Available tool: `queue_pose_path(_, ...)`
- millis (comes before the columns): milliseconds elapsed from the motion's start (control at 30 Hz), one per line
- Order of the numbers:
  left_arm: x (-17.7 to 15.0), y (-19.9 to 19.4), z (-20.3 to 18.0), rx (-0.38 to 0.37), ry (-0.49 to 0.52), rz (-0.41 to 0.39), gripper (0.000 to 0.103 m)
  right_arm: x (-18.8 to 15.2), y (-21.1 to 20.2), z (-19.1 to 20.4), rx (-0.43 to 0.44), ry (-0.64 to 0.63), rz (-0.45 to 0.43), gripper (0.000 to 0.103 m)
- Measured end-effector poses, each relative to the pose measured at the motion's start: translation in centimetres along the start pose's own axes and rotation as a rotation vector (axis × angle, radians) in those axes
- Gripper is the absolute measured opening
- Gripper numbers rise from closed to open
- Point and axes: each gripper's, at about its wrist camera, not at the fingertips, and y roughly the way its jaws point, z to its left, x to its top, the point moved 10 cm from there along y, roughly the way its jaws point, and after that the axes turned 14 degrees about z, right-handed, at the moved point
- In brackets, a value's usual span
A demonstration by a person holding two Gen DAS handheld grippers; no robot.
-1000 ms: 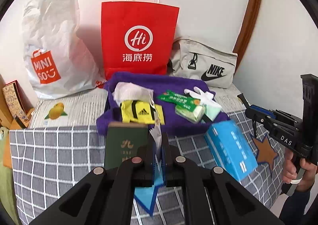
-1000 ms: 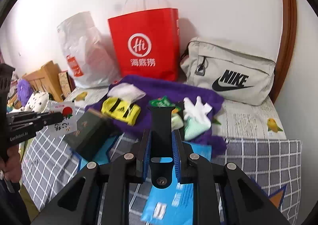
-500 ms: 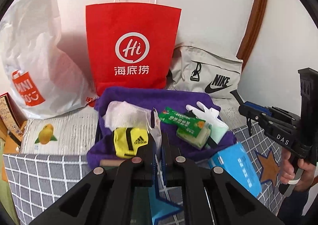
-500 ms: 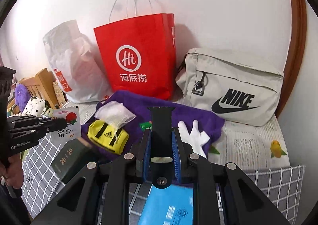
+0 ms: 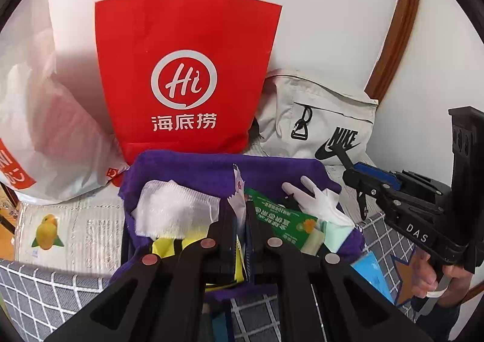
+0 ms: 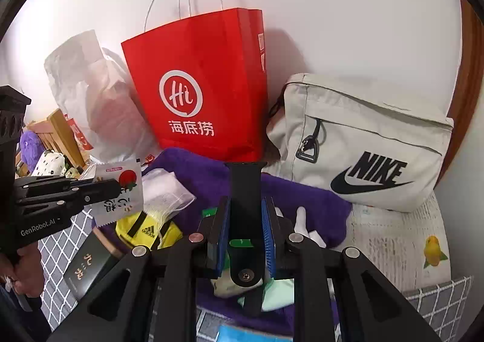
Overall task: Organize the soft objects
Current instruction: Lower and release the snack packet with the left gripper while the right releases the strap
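My left gripper (image 5: 239,218) is shut on a flat white sachet with a red fruit print (image 5: 239,197), held above the purple towel (image 5: 211,169); the sachet also shows in the right wrist view (image 6: 121,190). My right gripper (image 6: 245,215) is shut on a black watch strap (image 6: 244,190) over the towel (image 6: 193,172). On the towel lie a white mesh pouch (image 5: 172,209), a yellow Adidas item (image 6: 145,230), a green tissue pack (image 5: 281,218) and a white glove (image 5: 314,200).
A red paper bag (image 5: 184,70) stands against the wall behind the towel. A white plastic bag (image 5: 36,130) is to its left, a beige Nike bag (image 6: 363,142) to its right. A dark green box (image 6: 87,263) and a blue pack (image 5: 372,275) lie on the checked cloth.
Both grippers have moved forward and up toward the red bag, over the towel. The left still holds the sachet, the right still holds the strap.
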Motion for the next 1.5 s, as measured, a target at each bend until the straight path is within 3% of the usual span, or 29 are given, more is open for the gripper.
queue_pose_path(333,-0.2,3.3,1.1,-0.005,-0.013,0.064,0.006,-1.1,5.3,0.1,0.049,-0.013,0.121,0.021)
queue_pose_path(633,-0.5,4.3,0.8,-0.047,-0.012,0.095,0.006,-2.6,7.7,-2.5,-0.021,0.013,0.216,0.021)
queue_pose_path(933,-1.0,5.1,0.3,-0.060,-0.004,0.119,0.006,-4.0,9.9,-2.6,0.000,-0.003,0.299,0.021)
queue_pose_path(1433,-1.2,6.4,-1.2,-0.115,0.010,0.152,0.006,-3.9,9.8,-3.6,-0.009,0.025,0.307,0.022)
queue_pose_path(1500,-1.4,6.5,-1.5,-0.132,0.005,0.164,0.006,-3.7,9.3,-3.5,-0.006,0.033,0.291,0.031)
